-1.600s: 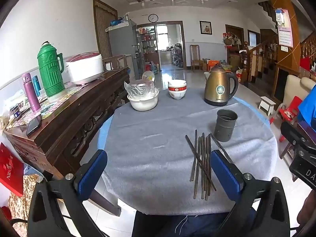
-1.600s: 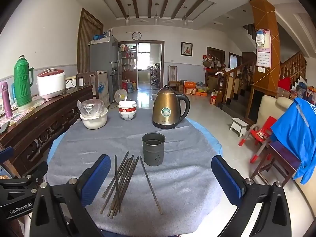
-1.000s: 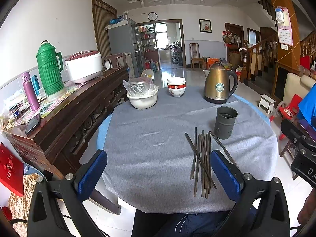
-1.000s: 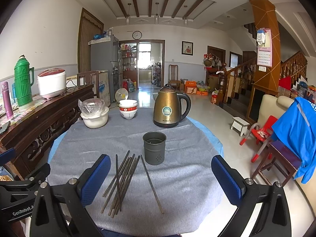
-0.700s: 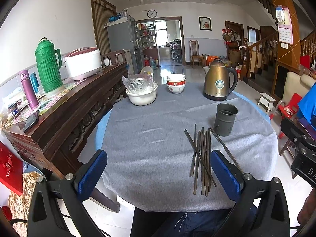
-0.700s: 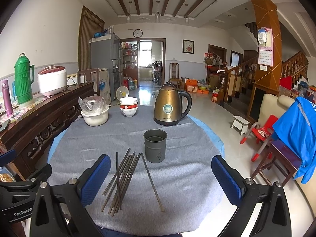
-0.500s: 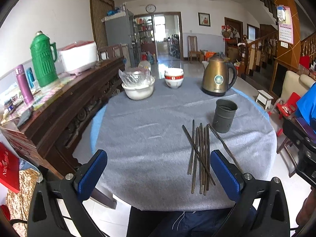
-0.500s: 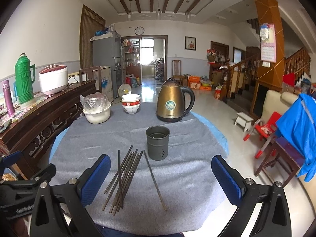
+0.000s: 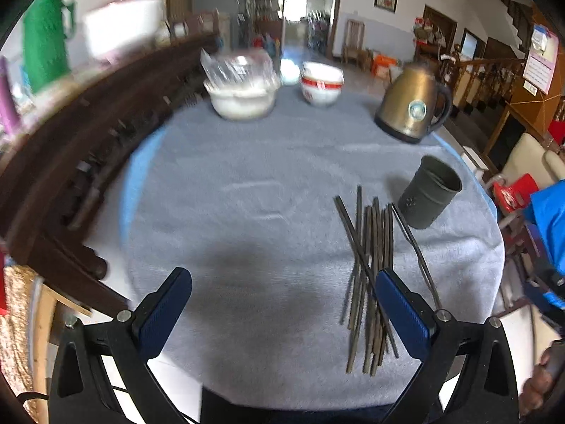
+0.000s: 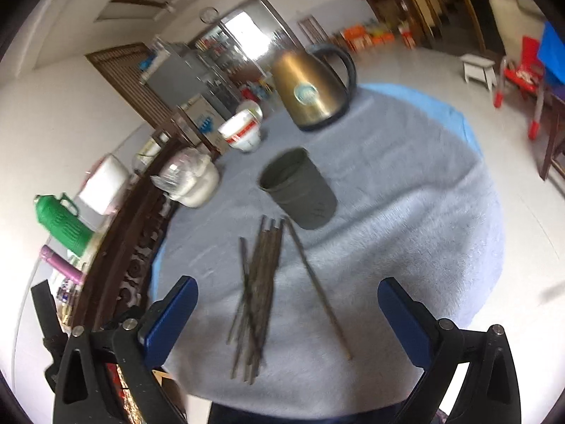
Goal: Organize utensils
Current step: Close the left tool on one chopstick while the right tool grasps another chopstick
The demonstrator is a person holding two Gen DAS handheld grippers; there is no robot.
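Observation:
Several dark chopsticks (image 9: 369,275) lie in a loose pile on the grey tablecloth, with one single chopstick (image 9: 416,251) apart to their right. A dark grey utensil cup (image 9: 429,192) stands upright just beyond them. My left gripper (image 9: 282,304) is open and empty above the near table edge, its right finger over the pile's near end. In the right wrist view the pile (image 10: 259,289), the single chopstick (image 10: 317,286) and the cup (image 10: 300,189) lie ahead of my right gripper (image 10: 286,311), which is open, empty and tilted.
A gold kettle (image 9: 413,106), a red-banded white bowl (image 9: 321,83) and a white bowl with plastic wrap (image 9: 242,92) stand at the table's far side. A dark wooden sideboard (image 9: 88,148) runs along the left. A red chair (image 10: 519,74) stands to the right.
Both grippers have moved forward and tipped down over the table; the chopsticks now look closer. The right gripper has rolled, so its view is tilted. Both views are blurred by motion.

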